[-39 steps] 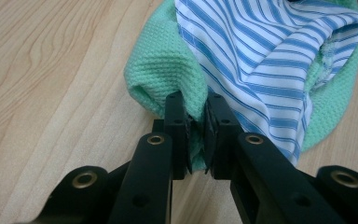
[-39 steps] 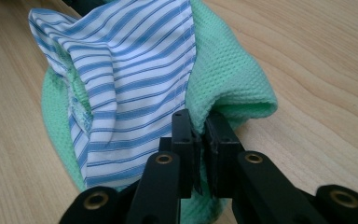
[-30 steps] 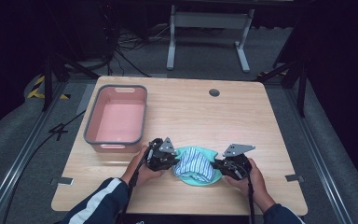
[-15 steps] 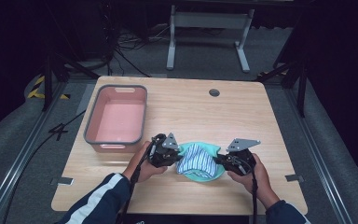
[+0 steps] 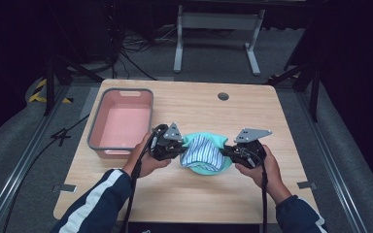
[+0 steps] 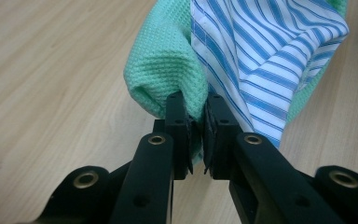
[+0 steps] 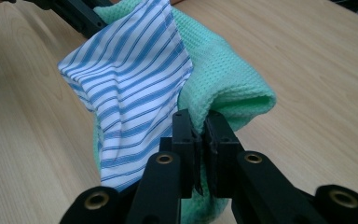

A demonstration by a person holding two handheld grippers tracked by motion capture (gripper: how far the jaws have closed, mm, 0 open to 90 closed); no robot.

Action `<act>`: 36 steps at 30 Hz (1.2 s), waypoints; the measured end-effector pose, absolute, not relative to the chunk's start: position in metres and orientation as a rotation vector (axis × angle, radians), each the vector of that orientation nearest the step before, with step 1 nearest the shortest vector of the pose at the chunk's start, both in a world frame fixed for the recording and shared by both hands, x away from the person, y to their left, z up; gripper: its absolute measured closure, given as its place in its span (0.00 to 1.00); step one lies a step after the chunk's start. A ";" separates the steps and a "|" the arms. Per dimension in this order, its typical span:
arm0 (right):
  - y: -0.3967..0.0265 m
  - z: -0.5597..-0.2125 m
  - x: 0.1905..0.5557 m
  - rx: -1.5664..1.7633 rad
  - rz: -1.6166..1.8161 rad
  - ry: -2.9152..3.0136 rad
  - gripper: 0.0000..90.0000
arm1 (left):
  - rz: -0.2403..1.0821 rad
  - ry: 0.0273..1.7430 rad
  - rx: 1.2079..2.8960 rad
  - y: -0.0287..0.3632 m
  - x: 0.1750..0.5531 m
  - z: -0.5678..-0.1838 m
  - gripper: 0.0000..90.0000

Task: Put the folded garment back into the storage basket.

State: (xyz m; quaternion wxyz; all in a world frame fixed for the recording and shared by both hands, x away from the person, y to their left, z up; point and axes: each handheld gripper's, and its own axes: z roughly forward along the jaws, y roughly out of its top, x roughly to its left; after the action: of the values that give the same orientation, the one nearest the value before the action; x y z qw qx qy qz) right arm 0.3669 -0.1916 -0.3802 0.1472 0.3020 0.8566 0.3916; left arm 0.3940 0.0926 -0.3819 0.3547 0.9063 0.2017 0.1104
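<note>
— While both my hands work near the front edge of the pale wooden table (image 5: 291, 121), what am I holding?

— My left gripper (image 5: 167, 143) has its jaws pressed together on one end of a mint-green waffle-weave cloth (image 6: 161, 60); my right gripper (image 5: 245, 151) pinches the opposite end the same way. A blue-and-white striped cotton fabric (image 5: 201, 154) lies in the green cloth, draped over it between the two grippers. The bundle hangs between my hands, seemingly sagging onto the tabletop.

— And the grey-rimmed pink plastic bin (image 5: 122, 121)?

— It sits at the table's left, just beyond my left hand (image 5: 145, 160), with nothing in it that I can see.

— What makes this step go well?

— My guess is that the bundle is headed for that bin. I'd keep both pinches firm, since each jaw bites only a small fold of green weave. I'd hold the two ends level so the striped piece can't slide out, and lift both hands together before swinging left.
</note>
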 end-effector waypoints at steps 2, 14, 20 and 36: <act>-0.188 -0.374 0.371 0.857 1.134 2.458 0.93 | 0.296 0.528 2.339 0.096 0.396 -0.376 0.91; -0.157 -0.347 0.386 0.777 1.157 2.446 0.93 | 0.340 0.574 2.316 0.127 0.404 -0.354 0.92; -0.137 -0.337 0.391 0.738 1.174 2.452 0.93 | 0.364 0.605 2.310 0.145 0.406 -0.345 0.92; -0.090 -0.322 0.408 0.666 1.212 2.465 0.93 | 0.452 0.717 2.263 0.195 0.405 -0.326 0.92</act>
State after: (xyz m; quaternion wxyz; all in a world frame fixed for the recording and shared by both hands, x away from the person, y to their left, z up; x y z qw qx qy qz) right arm 0.4083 -0.0901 -0.3222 0.1568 0.2326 0.8614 0.4235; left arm 0.4050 0.1948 -0.3259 0.3549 0.8756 0.2773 0.1748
